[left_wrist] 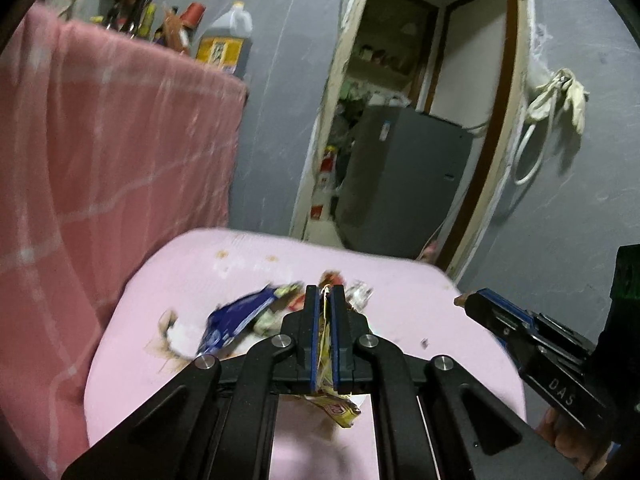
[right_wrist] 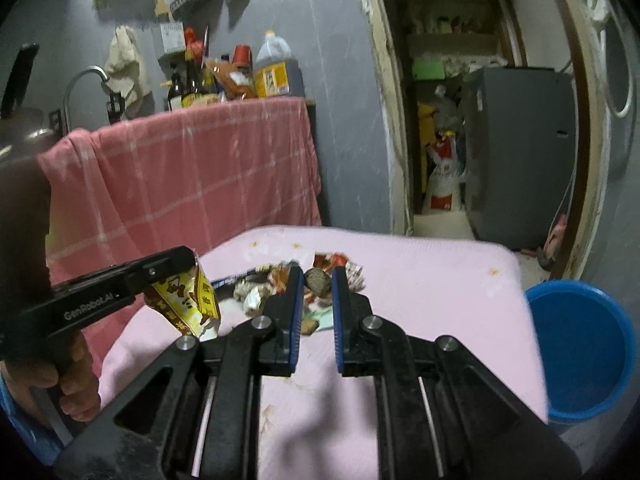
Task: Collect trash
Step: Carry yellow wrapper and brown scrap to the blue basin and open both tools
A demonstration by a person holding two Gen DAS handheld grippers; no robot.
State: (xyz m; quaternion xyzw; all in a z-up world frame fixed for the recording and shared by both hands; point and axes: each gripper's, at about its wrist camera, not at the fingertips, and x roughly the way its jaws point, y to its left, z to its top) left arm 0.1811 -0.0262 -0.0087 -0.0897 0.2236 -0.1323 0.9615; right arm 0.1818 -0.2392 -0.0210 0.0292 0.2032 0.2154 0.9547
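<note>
The left tongs (left_wrist: 326, 292) are clamped tight on a yellow wrapper (right_wrist: 188, 300), held above the pink surface (left_wrist: 420, 292) near its left edge. The right tongs (right_wrist: 316, 276) stand slightly parted with nothing gripped, their pads not pressing on anything. Beyond them a pile of wrappers (right_wrist: 280, 284) lies mid-surface, a blue wrapper (left_wrist: 236, 316) among it. A blue bucket (right_wrist: 580, 348) sits beside the right edge.

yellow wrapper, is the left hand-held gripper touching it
Touching. The left wrist view shows the left hand-held gripper shut on the yellow wrapper, pinched between both pads; the right wrist view shows it lifted off the pink table.
</note>
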